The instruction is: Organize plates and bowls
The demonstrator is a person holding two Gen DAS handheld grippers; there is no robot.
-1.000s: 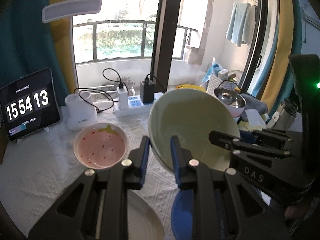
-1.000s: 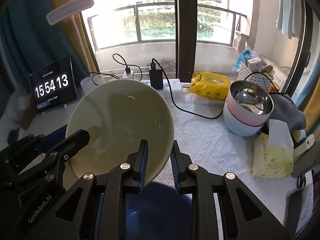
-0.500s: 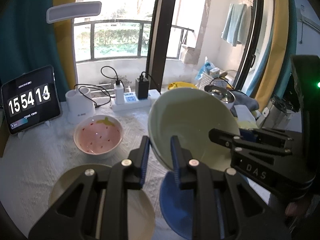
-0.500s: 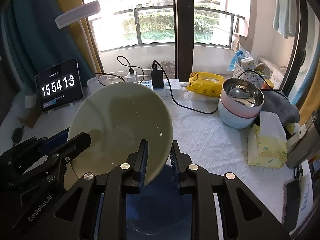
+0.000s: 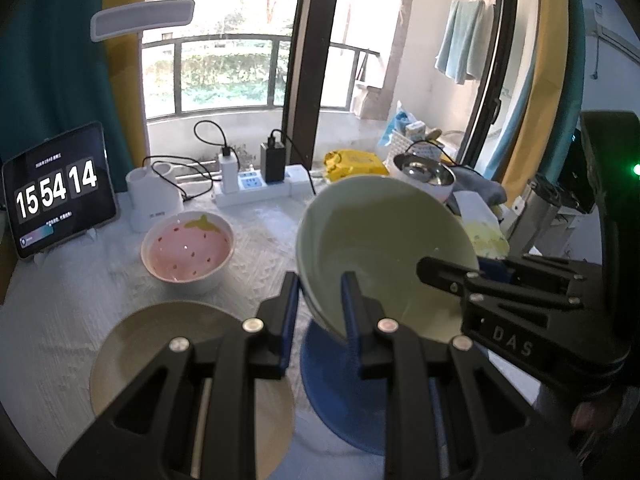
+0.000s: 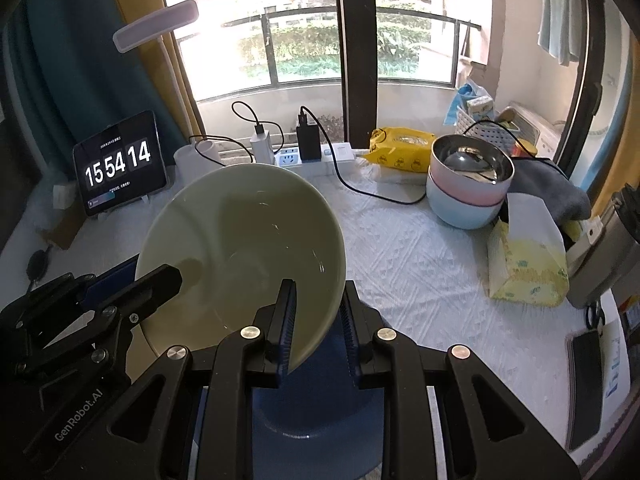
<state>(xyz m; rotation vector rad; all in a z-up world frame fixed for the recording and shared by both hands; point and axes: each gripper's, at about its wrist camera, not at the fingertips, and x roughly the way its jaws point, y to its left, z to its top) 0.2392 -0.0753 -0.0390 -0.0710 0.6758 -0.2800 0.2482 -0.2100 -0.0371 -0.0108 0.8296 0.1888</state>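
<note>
Left wrist view: green bowl (image 5: pixel 384 248) tilted, opening facing camera.

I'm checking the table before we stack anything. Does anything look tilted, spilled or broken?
Only the green bowl is askew: both claws hold it by its rim, tipped steeply above the blue plate. No spills or breakage show.

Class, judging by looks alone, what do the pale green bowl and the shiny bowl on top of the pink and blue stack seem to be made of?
Pale green bowl: probably glazed ceramic; smooth, opaque, with small glossy highlights. Shiny bowl topping the stack: likely polished steel; its inside mirrors the surroundings.
</note>
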